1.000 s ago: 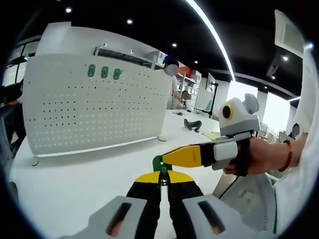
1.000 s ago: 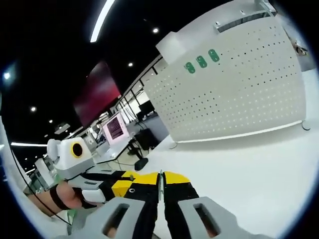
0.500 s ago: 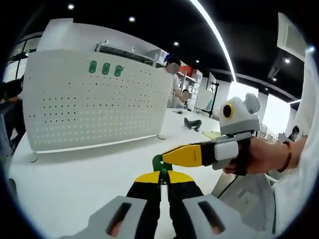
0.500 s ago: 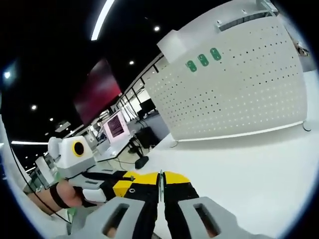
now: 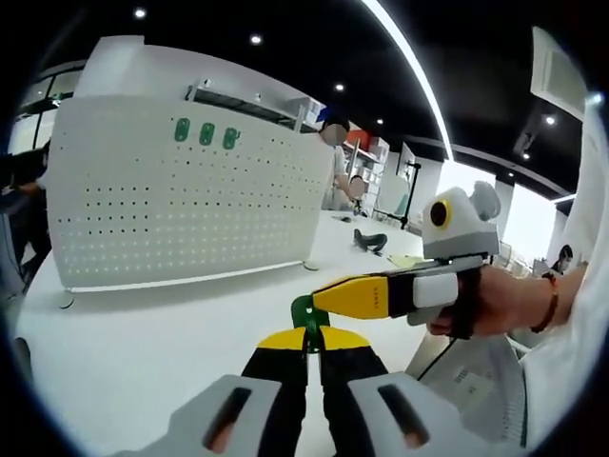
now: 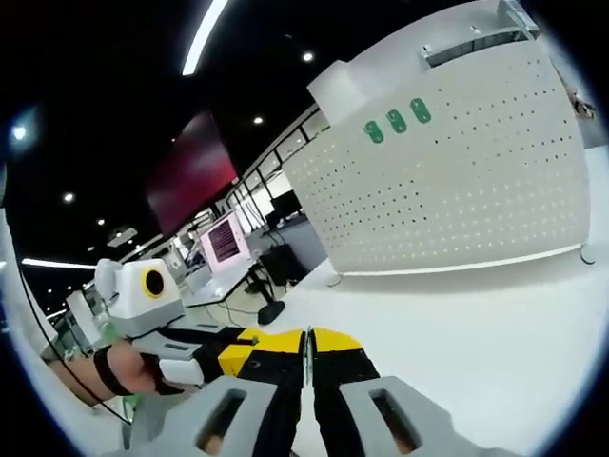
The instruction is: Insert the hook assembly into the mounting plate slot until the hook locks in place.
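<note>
At 6 o'clock in left gripper view, green hook is pinched by L hand-held gripper over worktop; R hand-held gripper pinched on thin plate. Pegboard at 10 o'clock, well apart.

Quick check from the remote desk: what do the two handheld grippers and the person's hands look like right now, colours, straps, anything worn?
Both grippers have grey bodies and black jaws tipped yellow. The left gripper shows grey slotted housings at its base. The right gripper carries a white-grey section, and a black strap wraps the hand holding it, whose wrist wears a reddish bead bracelet.
</note>
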A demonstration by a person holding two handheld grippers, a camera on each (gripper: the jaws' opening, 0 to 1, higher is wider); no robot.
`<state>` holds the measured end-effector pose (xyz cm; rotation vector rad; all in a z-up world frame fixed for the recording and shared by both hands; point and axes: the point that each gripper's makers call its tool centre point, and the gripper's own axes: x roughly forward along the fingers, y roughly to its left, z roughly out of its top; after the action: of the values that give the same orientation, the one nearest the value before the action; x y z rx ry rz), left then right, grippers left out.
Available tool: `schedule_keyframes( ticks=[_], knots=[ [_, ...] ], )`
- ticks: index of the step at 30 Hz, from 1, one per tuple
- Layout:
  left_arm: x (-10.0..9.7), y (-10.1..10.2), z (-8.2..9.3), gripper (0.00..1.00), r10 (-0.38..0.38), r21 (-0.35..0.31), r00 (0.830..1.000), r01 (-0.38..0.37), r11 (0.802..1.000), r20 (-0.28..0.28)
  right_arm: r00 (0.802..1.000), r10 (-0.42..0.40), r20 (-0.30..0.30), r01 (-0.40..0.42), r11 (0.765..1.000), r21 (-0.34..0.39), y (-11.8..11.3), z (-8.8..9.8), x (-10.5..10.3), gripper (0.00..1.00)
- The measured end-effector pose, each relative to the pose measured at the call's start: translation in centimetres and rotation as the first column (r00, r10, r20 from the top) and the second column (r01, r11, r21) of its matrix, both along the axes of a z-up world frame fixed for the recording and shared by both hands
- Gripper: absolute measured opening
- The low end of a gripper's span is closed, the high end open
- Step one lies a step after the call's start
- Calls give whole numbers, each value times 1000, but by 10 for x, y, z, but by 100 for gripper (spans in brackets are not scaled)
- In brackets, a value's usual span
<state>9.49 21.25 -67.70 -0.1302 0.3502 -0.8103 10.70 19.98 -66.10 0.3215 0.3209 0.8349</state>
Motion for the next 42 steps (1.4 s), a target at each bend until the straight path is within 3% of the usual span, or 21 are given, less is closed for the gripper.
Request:
schedule_keyframes(
  ticks=[6,20,35,42],
  knots=[
    [2,1,2,3,7,-1,1000,-7,1000,7,1000,-2,8,2,1000,-6,-1,0,1,7],
    [7,0,6,3,16,9,1000,-16,1000,17,1000,-9,-10,9,1000,15,-10,0,2,7],
    [31,18,22,3,86,15,995,-87,996,59,1000,7,-5,-7,1000,-3,-17,-2,-1,10],
    [41,25,27,3,108,21,991,-110,994,74,999,-7,39,7,1000,-7,-16,3,-2,20]
  ],
)
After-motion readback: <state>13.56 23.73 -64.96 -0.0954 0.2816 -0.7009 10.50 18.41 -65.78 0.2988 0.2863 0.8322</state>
